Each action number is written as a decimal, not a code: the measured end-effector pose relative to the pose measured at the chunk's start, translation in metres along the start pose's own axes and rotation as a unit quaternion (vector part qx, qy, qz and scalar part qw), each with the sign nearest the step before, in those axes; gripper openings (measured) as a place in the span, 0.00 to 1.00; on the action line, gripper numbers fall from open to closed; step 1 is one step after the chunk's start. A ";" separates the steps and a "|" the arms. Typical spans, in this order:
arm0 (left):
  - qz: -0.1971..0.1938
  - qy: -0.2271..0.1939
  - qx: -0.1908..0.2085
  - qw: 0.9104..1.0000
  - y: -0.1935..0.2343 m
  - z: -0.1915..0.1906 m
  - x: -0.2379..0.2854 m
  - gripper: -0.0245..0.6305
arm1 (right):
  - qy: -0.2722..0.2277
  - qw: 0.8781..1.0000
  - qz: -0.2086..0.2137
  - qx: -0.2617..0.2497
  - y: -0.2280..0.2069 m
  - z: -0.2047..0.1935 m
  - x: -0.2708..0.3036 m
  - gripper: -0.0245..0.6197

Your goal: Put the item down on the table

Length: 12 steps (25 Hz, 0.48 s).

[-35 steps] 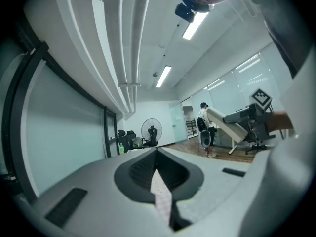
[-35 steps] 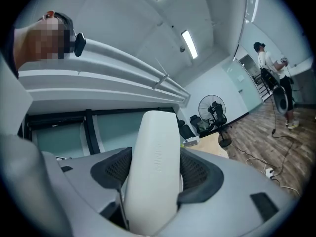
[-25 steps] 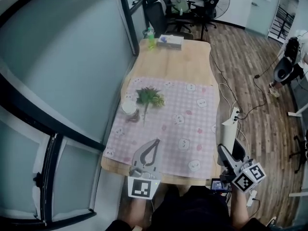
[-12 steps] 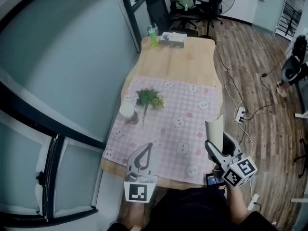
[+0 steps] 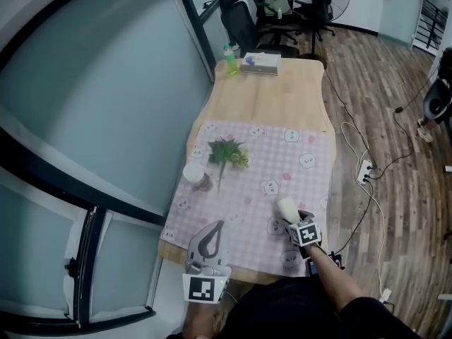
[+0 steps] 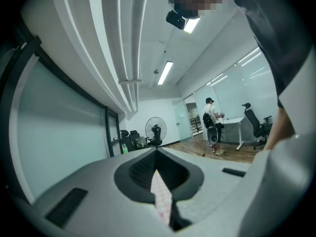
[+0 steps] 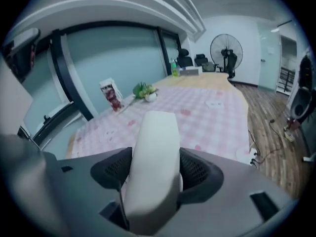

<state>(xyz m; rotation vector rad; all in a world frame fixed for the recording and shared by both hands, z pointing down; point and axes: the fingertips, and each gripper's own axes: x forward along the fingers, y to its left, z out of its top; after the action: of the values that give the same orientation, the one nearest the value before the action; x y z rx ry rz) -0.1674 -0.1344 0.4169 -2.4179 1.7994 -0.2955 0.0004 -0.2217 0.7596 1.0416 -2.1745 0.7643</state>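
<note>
Head view: the right tongs (image 5: 293, 219) pinch a tall white item (image 5: 287, 207) low over the pink checked cloth (image 5: 247, 182) on the tabletop (image 5: 275, 97), near the front edge (touching or not, I cannot tell).

Left gripper view: the left tongs (image 6: 157, 154) are pressed together, with nothing between them.

Right gripper view: both jaws squeeze the item's middle. It looks smooth, light and maybe easy to squash, so a soft hold there seems best.

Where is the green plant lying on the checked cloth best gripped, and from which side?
Probably by its thin bare stem, which lies flat and points toward the person, clear of the leafy head of the plant. Come straight down, jaws across the stem, from the right side: the cup stands close at its left.
</note>
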 end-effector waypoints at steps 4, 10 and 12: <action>0.005 0.017 -0.002 1.000 0.004 -0.008 -0.006 0.04 | 0.051 0.998 -0.028 -0.016 -0.008 -0.047 0.023 0.52; 0.000 0.014 0.009 1.000 0.007 -0.014 -0.005 0.04 | 0.056 0.997 -0.027 -0.039 -0.006 -0.049 0.030 0.52; -0.005 0.007 0.013 1.000 0.006 -0.011 -0.001 0.04 | 0.051 0.998 -0.024 -0.041 -0.005 -0.048 0.031 0.52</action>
<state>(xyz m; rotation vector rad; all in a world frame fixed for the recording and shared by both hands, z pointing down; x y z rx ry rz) -0.1753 -0.1349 0.4260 -2.4146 1.7779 -0.3351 0.0016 -0.2051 0.8146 0.9880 -2.0693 0.6853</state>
